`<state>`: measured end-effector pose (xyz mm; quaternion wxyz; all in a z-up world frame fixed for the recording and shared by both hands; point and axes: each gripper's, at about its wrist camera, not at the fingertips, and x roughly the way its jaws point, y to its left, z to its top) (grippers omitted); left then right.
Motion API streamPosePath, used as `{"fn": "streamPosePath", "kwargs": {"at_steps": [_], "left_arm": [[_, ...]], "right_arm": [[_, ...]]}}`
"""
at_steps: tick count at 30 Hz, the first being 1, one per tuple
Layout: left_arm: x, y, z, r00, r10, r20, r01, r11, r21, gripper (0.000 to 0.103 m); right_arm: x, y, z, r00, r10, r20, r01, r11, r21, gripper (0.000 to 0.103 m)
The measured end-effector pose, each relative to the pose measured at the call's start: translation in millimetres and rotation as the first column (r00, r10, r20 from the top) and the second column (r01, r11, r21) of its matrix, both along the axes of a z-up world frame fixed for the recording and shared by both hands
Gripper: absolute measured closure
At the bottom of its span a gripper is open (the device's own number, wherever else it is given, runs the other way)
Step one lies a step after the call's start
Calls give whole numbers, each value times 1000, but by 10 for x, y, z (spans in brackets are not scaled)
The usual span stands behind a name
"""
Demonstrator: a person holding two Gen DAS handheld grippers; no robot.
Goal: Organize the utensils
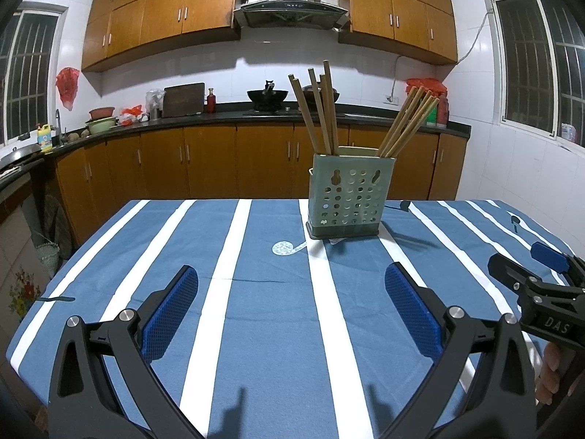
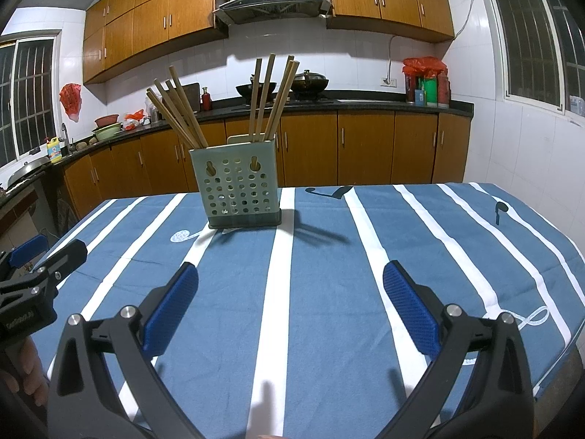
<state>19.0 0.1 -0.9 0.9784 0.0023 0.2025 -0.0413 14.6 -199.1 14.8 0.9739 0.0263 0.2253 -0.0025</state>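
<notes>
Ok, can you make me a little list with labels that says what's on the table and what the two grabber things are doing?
surface: table under a blue cloth with white stripes
container: pale green perforated plastic utensil holder, upright on the cloth
contents: two bunches of long wooden chopsticks, leaning apart
loose utensils on cloth: none visible
left hand-held gripper: open, holding nothing, short of the holder
right hand-held gripper: open, holding nothing, short of the holder

walls: white tile (image 1: 365,69) | wooden cabinets (image 1: 204,161) | barred windows (image 1: 541,69) | range hood (image 1: 292,3)
</notes>
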Motion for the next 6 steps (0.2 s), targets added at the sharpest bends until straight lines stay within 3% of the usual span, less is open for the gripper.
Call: {"fn": "streamPosePath", "kwargs": {"at_steps": [6], "left_arm": [[-5,26,9,1000,-2,-9,2,1000,-7,2]], "right_arm": [[0,1,0,1000,0,-1,0,1000,-1,4]]}}
